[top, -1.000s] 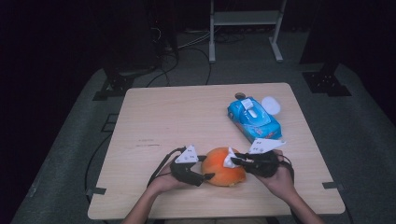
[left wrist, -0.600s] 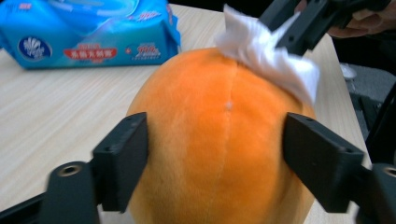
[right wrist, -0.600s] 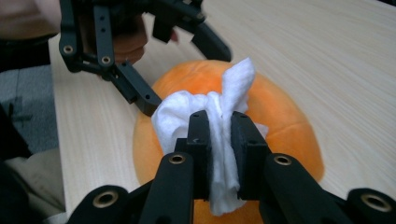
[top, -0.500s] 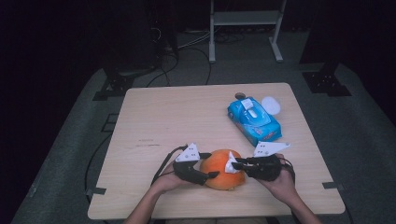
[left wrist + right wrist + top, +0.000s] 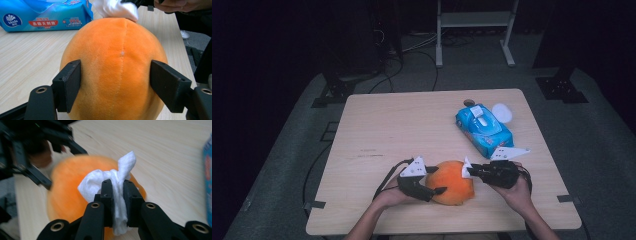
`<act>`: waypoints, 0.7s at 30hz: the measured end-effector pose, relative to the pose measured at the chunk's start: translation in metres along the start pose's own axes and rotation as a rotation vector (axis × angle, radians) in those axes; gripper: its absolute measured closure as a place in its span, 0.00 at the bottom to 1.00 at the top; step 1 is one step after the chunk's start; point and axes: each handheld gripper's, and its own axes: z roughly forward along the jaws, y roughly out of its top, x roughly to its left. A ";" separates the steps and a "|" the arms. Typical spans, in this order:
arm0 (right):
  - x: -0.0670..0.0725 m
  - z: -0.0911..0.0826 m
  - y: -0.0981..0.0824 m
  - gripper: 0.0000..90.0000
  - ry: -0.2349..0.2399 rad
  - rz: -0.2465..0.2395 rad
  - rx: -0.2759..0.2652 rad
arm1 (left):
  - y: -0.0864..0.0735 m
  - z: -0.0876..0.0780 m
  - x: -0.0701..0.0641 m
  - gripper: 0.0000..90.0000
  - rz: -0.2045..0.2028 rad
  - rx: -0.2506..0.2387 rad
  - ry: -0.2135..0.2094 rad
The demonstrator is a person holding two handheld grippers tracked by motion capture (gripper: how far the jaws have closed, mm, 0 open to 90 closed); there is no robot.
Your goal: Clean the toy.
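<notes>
Orange plush ball (image 5: 453, 182): resting on bench (image 5: 402, 125) near the front edge, between the two claws; stitched seam running up its middle in left gripper view (image 5: 112, 65)
Left claw (image 5: 438, 190): at the ball's left side in high view; jaws have just been opening, ball between them; in left gripper view (image 5: 115, 87) jaw pads stand at the ball's two flanks, at or just off the plush, contact not clear enough to call
Right claw (image 5: 468, 170): at the ball's right upper side; closed tight on white wipe (image 5: 110, 185), crumpled wad pinched between jaws (image 5: 117, 195)
White wipe: bunched against the top of the ball, one twisted corner sticking up past the jaws; seen in left gripper view as a white wad (image 5: 116, 9) touching the ball's far top edge
Blue wipes pack (image 5: 484, 129): lying flat on bench, right rear of the ball, well apart from it; white flap on top; label visible in left gripper view (image 5: 47, 15)
White round lid (image 5: 501, 113): just beside the pack's far right corner
Hands: left hand (image 5: 389, 197) and right hand (image 5: 514, 192) entering from bench front edge, each on its claw
</notes>
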 end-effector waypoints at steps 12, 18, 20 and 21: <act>-0.019 0.003 -0.018 0.87 -0.001 0.094 0.057 | -0.001 -0.002 0.004 0.30 -0.025 0.002 -0.009; -0.008 0.003 -0.005 0.88 -0.001 0.069 0.014 | 0.002 0.000 -0.001 0.28 -0.003 0.009 0.007; -0.003 0.002 0.002 0.88 0.032 0.058 -0.024 | 0.003 0.002 -0.002 0.28 0.005 0.007 0.006; 0.000 0.002 0.005 0.88 0.038 0.045 -0.030 | 0.004 0.002 -0.003 0.28 0.009 0.009 0.008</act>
